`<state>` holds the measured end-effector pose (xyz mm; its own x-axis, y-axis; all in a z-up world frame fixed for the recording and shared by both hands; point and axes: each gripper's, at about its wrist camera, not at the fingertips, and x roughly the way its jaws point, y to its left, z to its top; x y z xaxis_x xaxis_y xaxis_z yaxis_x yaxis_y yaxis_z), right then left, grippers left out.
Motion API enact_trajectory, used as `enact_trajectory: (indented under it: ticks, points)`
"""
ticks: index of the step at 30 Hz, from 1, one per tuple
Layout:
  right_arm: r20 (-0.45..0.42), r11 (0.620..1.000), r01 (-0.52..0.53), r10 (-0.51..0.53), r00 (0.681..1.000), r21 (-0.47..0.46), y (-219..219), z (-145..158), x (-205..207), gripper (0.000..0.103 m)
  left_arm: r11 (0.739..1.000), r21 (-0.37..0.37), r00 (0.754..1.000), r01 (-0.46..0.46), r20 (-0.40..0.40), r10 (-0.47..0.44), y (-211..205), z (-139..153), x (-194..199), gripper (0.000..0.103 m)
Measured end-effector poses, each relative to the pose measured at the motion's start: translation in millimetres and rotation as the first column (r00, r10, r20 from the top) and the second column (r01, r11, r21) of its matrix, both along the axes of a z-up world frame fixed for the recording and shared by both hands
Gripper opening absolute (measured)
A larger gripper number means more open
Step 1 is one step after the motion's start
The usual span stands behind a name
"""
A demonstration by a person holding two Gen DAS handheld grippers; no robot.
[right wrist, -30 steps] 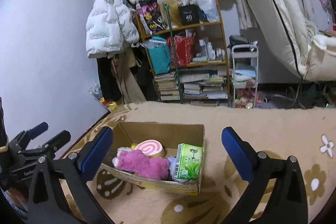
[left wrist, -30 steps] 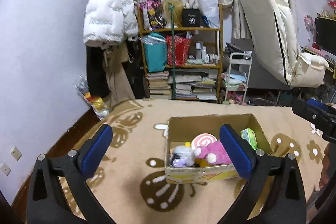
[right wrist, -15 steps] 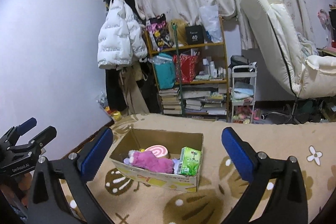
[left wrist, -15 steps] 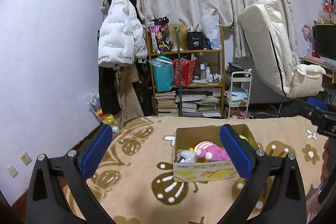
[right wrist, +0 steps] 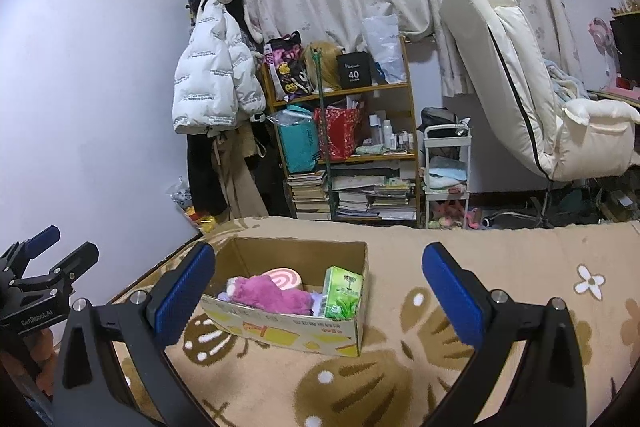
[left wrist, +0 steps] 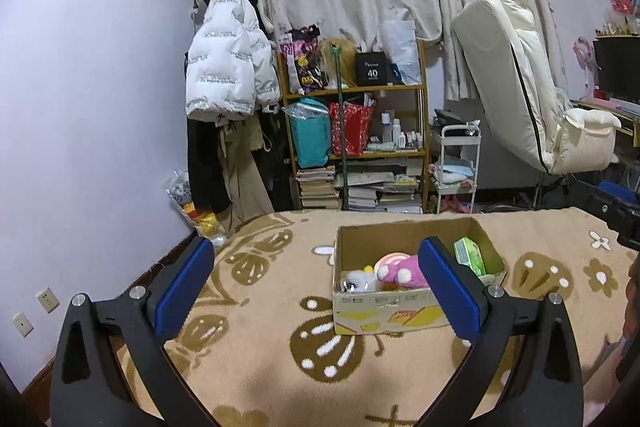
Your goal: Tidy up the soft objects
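Observation:
A cardboard box (left wrist: pixel 384 315) (right wrist: pixel 288 333) stands on the beige patterned blanket. It holds a pink plush toy (left wrist: pixel 402 273) (right wrist: pixel 268 293), a pink-and-white swirl cushion (right wrist: pixel 286 278), a white plush (left wrist: pixel 357 279) and a green tissue pack (left wrist: pixel 469 255) (right wrist: pixel 343 293). My left gripper (left wrist: pixel 318 289) is open and empty, held back from the box. My right gripper (right wrist: pixel 320 289) is open and empty, also back from the box. The left gripper shows at the left edge of the right wrist view (right wrist: pixel 38 271).
The blanket (left wrist: pixel 260 347) covers a bed-like surface ending at the left near the wall. Beyond it stand a cluttered wooden shelf (left wrist: pixel 356 147), a white puffer jacket (left wrist: pixel 228 75), a small white cart (left wrist: pixel 456 167) and a cream recliner (left wrist: pixel 532 99).
Both grippers have drawn back and up from the box, so it looks smaller and farther. Both stay open and empty. The box contents have not moved.

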<state>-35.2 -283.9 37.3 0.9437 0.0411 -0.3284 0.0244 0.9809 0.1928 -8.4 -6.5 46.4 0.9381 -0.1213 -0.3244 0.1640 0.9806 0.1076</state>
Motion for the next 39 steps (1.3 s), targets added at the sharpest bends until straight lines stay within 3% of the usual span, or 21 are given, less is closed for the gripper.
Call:
enact_trajectory:
  ticks: [14,39]
  points:
    - [-0.034,0.999,0.015,-0.016,0.999,-0.036,-4,-22,7,0.103,0.999,0.028,0.996,0.022,-0.082,-0.020,-7,-28,21,0.101]
    - [-0.045,0.999,0.023,-0.024,0.999,-0.024,-12,-26,10,0.103,0.999,0.026,0.995,0.030,-0.095,-0.027,-9,-30,20,0.101]
